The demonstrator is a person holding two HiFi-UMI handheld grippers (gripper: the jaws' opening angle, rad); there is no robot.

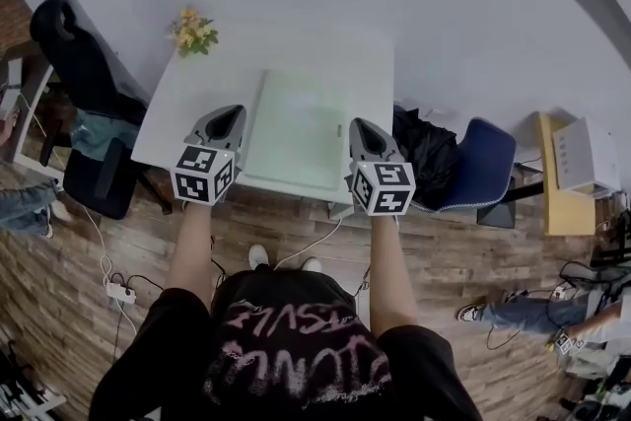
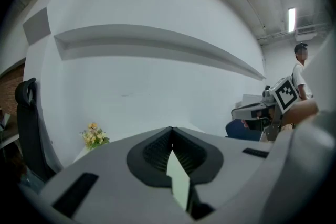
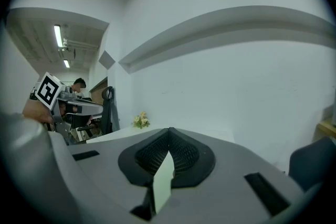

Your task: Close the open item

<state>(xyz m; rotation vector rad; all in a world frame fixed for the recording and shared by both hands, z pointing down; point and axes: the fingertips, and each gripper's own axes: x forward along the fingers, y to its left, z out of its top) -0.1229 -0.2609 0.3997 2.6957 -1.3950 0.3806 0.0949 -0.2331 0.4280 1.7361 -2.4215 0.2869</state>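
both tongs hover over the near edge of the white table (image 1: 296, 49), one on each side of the green item (image 1: 296, 128), a pale flat thing like a folder or book lying in the middle of the near half. the left tongs (image 1: 235, 110) are closed with nothing in them, and so are the right tongs (image 1: 357, 124). neither touches the item. the step in hand looks like the approach. to do it well, first find which edge is free: a lighter band along the item's left side may be the spine or a folded-out flap, though i cannot tell which from above. i would bring one closed tip down to pin the body flat and use the other to lift or sweep the loose part over, slowly, so the item does not slide off the near edge. the head view alone shows the item and how the tongs bracket it. the gripper views look out level past it. the left gripper view shows pads met at the left tongs (image 2: 170, 132), the flowers (image 2: 93, 136) and the other tongs off to the side. the right gripper view confirms the same closed state at the right tongs (image 3: 169, 131).
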